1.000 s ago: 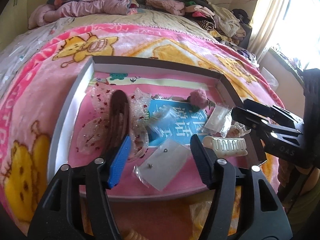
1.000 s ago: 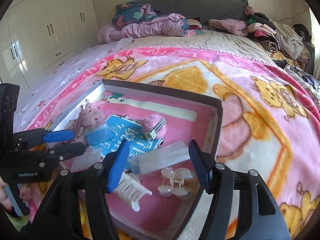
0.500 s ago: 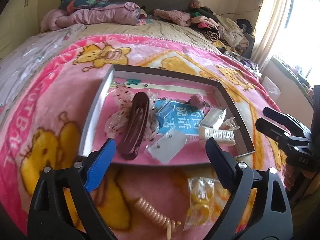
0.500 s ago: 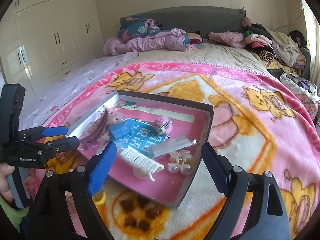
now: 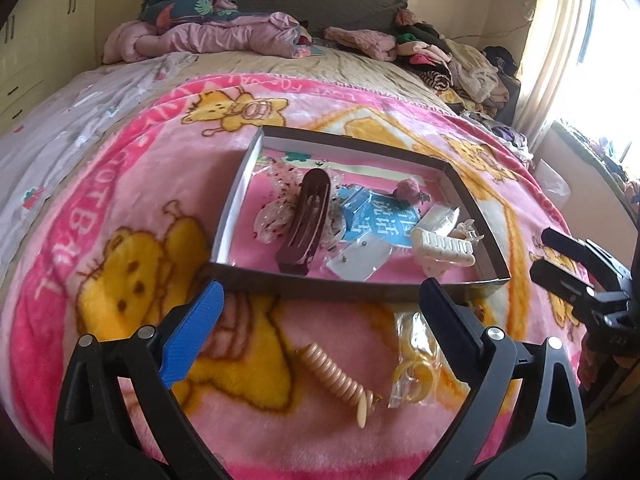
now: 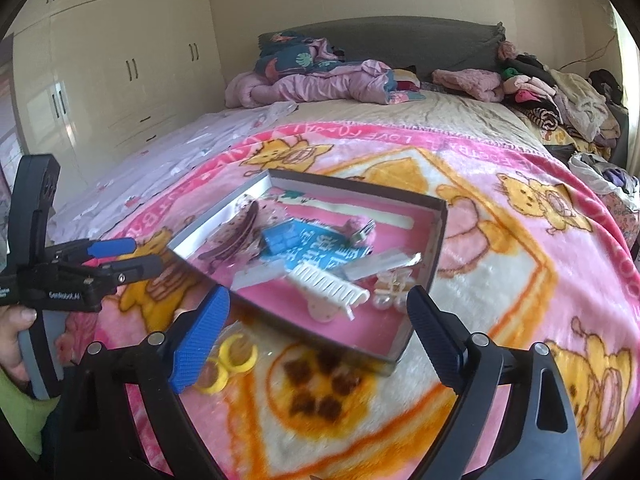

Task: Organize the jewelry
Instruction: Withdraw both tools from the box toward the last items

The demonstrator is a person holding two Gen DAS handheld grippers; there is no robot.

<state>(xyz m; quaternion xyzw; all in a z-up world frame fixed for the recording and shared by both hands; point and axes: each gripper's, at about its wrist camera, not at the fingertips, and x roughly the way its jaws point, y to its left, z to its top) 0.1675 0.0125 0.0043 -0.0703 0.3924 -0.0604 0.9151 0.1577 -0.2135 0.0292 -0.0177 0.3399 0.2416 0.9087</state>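
A shallow grey box point(image 5: 234, 196) point(image 6: 434, 248) lies on the pink blanket. It holds a dark brown hair clip point(image 5: 306, 220), a white comb clip point(image 5: 444, 246) point(image 6: 328, 292), a blue card point(image 5: 378, 220), small clear bags and a pink pom clip point(image 5: 408, 190). In front of the box lie a peach spiral hair tie point(image 5: 336, 376) and a clear bag of yellow rings point(image 5: 416, 368) point(image 6: 236, 356). My left gripper point(image 5: 320, 336) is open and empty above the spiral tie. My right gripper point(image 6: 316, 340) is open and empty above the box's near edge.
The bed carries a pink cartoon blanket point(image 5: 120, 200). Piled clothes and quilts point(image 5: 208, 32) lie by the grey headboard. A wardrobe point(image 6: 120, 60) stands to the left and a curtained window point(image 5: 568, 40) to the right.
Both grippers have pulled back from the box and opened wider. The spiral hair tie and the bag of yellow rings have come into view in front of the box.
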